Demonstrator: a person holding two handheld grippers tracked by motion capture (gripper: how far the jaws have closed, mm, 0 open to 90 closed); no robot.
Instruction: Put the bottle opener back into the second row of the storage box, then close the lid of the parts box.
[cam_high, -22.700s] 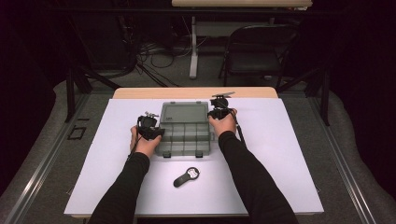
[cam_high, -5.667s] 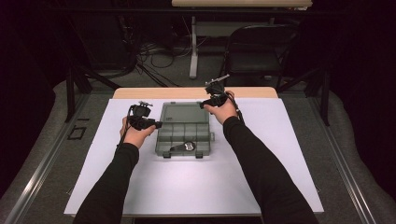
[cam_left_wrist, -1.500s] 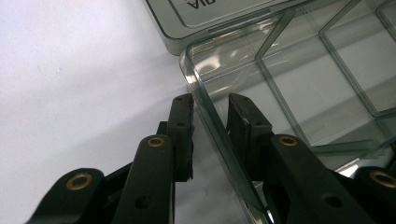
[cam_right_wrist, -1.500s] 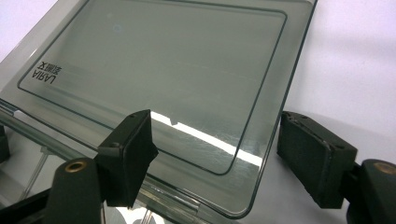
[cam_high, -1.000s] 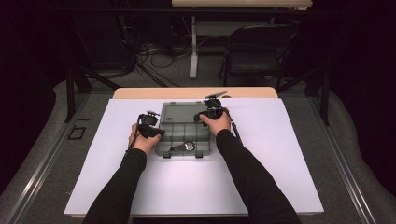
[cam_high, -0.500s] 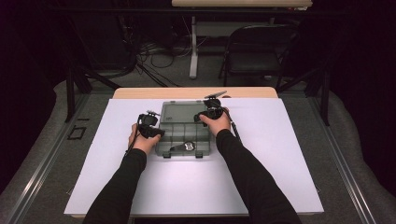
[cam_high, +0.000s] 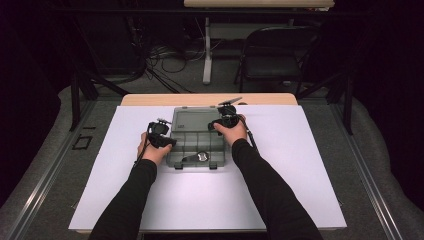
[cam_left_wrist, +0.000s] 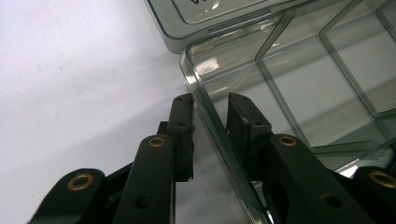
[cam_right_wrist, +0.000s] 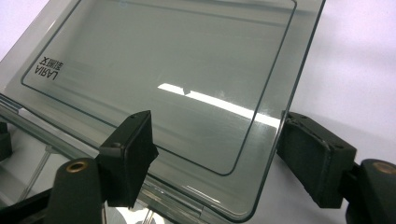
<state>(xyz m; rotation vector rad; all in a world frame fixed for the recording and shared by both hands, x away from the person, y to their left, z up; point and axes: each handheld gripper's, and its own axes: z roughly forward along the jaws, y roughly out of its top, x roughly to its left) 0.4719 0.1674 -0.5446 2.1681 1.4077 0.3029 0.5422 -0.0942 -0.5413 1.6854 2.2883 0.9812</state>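
1. The left hand-held gripper is straddling the left side wall of the clear organiser box, one jaw outside and one inside; whether the pads are pressing on the wall I cannot tell
2. The right hand-held gripper is standing spread, its jaws flanking a corner of the open lid without touching it
3. The box is sitting open on the white tabletop, with a small metal tool lying in a front compartment
4. Judged light, stiff, slick and crack-prone; taking hold at the lid's edge seems safest
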